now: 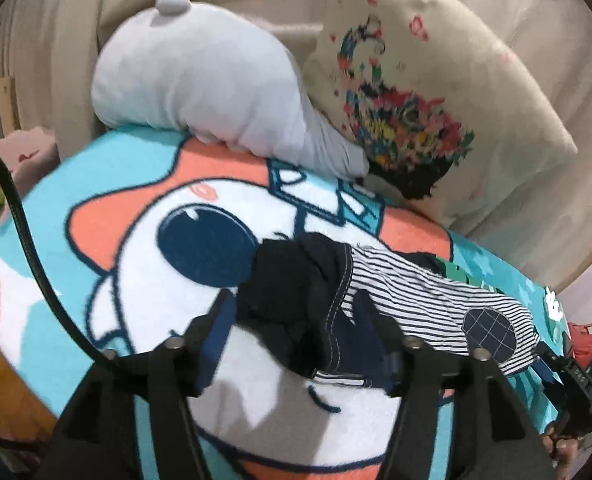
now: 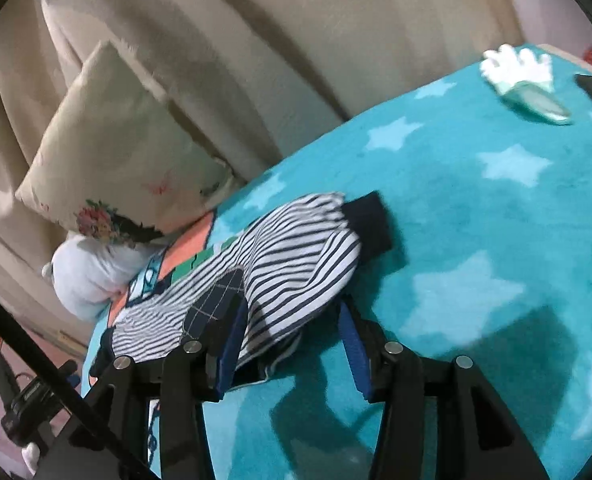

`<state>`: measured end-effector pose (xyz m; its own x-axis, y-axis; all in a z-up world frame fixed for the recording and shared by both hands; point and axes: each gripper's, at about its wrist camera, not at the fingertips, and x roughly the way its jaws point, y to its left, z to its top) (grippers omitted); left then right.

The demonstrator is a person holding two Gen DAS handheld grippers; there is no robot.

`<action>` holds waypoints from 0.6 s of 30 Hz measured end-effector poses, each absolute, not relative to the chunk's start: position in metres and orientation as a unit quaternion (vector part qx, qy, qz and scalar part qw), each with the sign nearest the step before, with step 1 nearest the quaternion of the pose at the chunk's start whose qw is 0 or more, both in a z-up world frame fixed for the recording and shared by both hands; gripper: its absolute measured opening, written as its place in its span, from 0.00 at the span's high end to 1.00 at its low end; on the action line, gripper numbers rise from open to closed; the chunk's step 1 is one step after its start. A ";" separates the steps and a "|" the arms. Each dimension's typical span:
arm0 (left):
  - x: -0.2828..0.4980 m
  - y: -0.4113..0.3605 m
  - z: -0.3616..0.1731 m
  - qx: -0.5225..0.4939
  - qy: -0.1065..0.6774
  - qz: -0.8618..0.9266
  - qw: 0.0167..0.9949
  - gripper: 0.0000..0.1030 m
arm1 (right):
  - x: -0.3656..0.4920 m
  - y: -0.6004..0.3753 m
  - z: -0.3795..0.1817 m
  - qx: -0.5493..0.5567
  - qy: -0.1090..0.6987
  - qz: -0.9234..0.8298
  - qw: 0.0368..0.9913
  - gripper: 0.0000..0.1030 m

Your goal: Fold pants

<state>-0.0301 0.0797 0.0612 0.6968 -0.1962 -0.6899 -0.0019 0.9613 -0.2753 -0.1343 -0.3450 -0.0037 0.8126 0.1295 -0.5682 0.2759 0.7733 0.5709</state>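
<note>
Small striped pants (image 1: pixel 428 300) with a dark navy waistband and a checked knee patch lie on a cartoon blanket (image 1: pixel 143 264). My left gripper (image 1: pixel 300 332) is open, its fingers on either side of the bunched navy waist end. In the right wrist view the pants (image 2: pixel 296 264) lie with a navy cuff pointing away. My right gripper (image 2: pixel 291 340) is open, its blue-padded fingers (image 2: pixel 231 344) straddling the striped leg. The right gripper also shows in the left wrist view (image 1: pixel 572 388), at the leg end.
A grey plush toy (image 1: pixel 215 92) and a cream printed pillow (image 1: pixel 428 92) lean on the beige sofa back behind the pants. A white and mint glove-like item (image 2: pixel 524 80) lies far right on the starry blanket (image 2: pixel 496 200). A black cable (image 1: pixel 27 232) hangs at left.
</note>
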 end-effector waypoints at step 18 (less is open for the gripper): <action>-0.048 0.083 0.073 -0.103 0.364 -0.015 0.925 0.35 | -0.105 -0.263 0.028 0.226 0.311 0.068 0.921 0.43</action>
